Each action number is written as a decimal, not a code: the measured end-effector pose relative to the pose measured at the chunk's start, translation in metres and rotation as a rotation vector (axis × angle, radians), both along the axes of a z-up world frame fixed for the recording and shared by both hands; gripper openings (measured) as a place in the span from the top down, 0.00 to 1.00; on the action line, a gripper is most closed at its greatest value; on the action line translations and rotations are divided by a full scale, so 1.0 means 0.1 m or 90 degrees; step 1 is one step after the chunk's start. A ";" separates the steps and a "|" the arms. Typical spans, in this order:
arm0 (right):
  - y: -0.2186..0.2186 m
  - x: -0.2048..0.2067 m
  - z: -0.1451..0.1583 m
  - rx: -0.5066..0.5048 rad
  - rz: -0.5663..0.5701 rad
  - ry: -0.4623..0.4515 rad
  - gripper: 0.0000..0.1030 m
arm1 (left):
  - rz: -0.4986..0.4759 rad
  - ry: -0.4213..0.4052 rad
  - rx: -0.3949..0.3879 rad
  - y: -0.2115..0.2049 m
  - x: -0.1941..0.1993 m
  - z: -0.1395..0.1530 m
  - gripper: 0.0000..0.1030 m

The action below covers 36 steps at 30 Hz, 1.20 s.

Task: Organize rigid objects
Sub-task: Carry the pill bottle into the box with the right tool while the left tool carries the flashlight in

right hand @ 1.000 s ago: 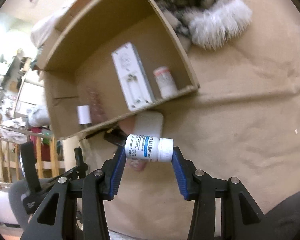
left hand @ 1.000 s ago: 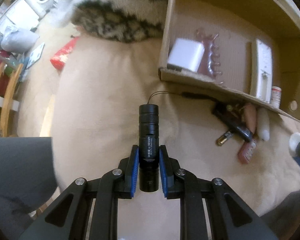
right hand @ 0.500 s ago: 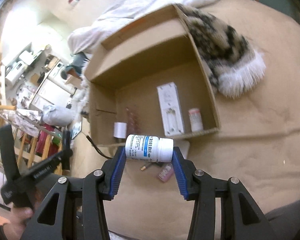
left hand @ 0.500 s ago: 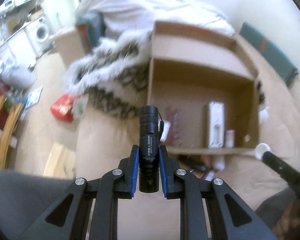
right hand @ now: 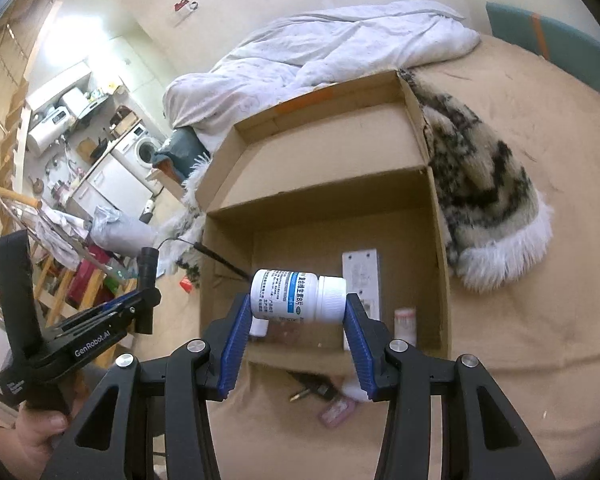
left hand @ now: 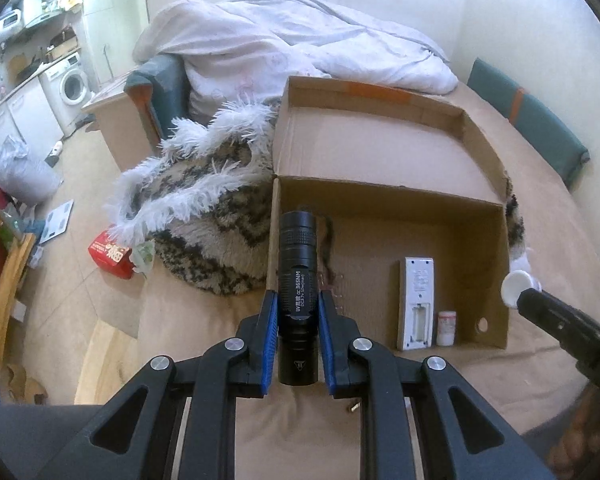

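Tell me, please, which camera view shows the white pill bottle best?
The right wrist view: the white pill bottle lies sideways between the right gripper pads, label readable. The left wrist view shows only its white cap at the frame's right edge.

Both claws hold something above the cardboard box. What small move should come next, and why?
Probably lower the right claw into the cardboard box and release the white bottle. It already hangs over the box floor, beside the white remote, while the left claw grips the flashlight.
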State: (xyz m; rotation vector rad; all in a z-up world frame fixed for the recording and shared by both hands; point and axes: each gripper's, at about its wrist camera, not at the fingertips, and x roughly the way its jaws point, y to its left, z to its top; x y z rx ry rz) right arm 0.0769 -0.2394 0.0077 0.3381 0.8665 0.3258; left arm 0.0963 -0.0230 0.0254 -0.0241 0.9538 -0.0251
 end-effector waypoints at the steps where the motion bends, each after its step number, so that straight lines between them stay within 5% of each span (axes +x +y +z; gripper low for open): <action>1: 0.00 0.04 -0.03 -0.002 0.002 0.002 0.52 | -0.001 0.003 0.001 -0.02 0.04 -0.03 0.83; 17: 0.22 0.34 -0.77 -0.129 0.023 0.085 0.52 | -0.034 0.078 0.040 -0.29 0.35 -0.81 0.83; 36: 0.23 0.46 -1.01 -0.160 0.006 0.147 0.52 | -0.023 0.113 0.044 -0.23 0.37 -1.04 0.83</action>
